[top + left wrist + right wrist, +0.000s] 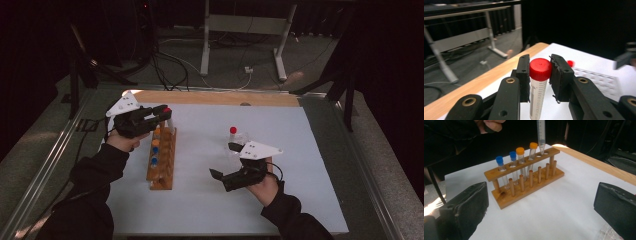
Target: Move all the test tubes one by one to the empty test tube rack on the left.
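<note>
Red-capped tube [539,85], clear, graduated, upright in left claw [539,75]

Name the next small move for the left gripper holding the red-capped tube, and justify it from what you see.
Probably lower it straight down: the left gripper grips the red-capped tube upright, and its conical tip hangs at an open hole near the end of the wooden rack, not yet seated.

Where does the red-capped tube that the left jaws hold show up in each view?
High view: red-capped tube sits upper left, in the left gripper, over the far end of the wooden rack.
Left gripper view: centre, red cap clamped between the jaws.
Right gripper view: top centre, its clear pointed tip hangs just above a rack hole.
Shared landmark: the white table sheet.
</note>
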Demonstrator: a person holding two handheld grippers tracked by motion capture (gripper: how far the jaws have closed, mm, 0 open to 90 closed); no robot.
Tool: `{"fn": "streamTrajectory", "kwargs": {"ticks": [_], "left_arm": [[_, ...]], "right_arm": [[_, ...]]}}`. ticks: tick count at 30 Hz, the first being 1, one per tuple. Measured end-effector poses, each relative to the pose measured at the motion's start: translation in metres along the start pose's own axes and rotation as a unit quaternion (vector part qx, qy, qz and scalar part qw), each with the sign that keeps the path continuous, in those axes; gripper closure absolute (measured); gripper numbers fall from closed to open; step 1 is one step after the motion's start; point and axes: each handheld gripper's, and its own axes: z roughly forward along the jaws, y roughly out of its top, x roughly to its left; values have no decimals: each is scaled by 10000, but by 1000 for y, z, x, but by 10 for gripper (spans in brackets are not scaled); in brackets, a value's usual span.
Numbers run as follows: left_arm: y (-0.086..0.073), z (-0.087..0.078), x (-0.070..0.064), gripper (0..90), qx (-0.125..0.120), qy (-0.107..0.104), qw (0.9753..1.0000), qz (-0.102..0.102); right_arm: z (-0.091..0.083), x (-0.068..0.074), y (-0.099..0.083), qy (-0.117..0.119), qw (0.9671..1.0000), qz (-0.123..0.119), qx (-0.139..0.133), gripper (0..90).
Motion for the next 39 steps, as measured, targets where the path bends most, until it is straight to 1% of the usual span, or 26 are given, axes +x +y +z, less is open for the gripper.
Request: {"fn": "streamTrajectory", "kwargs": {"ticks": [1, 2, 4, 5, 8, 13, 14, 18, 24, 25, 27, 28, 30, 32, 39], "left_arm": [[0, 0, 4, 719, 3, 10, 10000, -36], [-1, 0, 6, 719, 23, 88, 10000, -19], [-2, 0, 12, 719, 27, 164, 9998, -51], [-2, 0, 14, 719, 27, 251, 9997, -32], [-4, -1, 22, 719, 42, 395, 9992, -46], [-9, -2, 31, 719, 95, 455, 9988, -152], [-10, -2, 32, 719, 125, 496, 9986, -132], [-17, -4, 35, 719, 156, 511, 9984, -191], [-30, -4, 39, 719, 272, 558, 9977, -258], [-32, -4, 40, 719, 270, 526, 9978, -299], [-36, -4, 39, 719, 288, 552, 9976, -294], [-37, -3, 40, 718, 277, 527, 9977, -332], [-41, -2, 40, 719, 290, 532, 9976, -321], [-46, -1, 40, 719, 288, 511, 9976, -378], [-59, 3, 41, 719, 355, 475, 9971, -470]], "right_arm": [[0, 0, 0, -22, 10000, -16, -10, 0], [-1, 0, 0, -7, 10000, -17, -19, 0], [-1, 0, 0, -12, 10000, -15, -21, 0], [-1, 0, 0, -5, 10000, -21, -12, 0], [-1, 0, -1, 7, 10000, -13, 8, 0], [-1, 0, -1, 18, 10000, -19, 9, 0], [-1, 0, 0, 25, 10000, -9, 3, 0], [-1, 1, 0, 40, 10000, -7, 11, 0], [-2, 1, 0, 53, 10000, -9, 31, 0], [-1, 1, 0, 56, 10000, -5, 27, 0], [-1, 1, 0, 63, 10000, -2, 32, 0], [-1, 1, 0, 61, 10000, -3, 33, 0], [-1, 1, 0, 62, 10000, -6, 39, 0], [-1, 1, 0, 64, 10000, -3, 44, 0], [-2, 1, 0, 67, 10000, -7, 40, 0]]}}
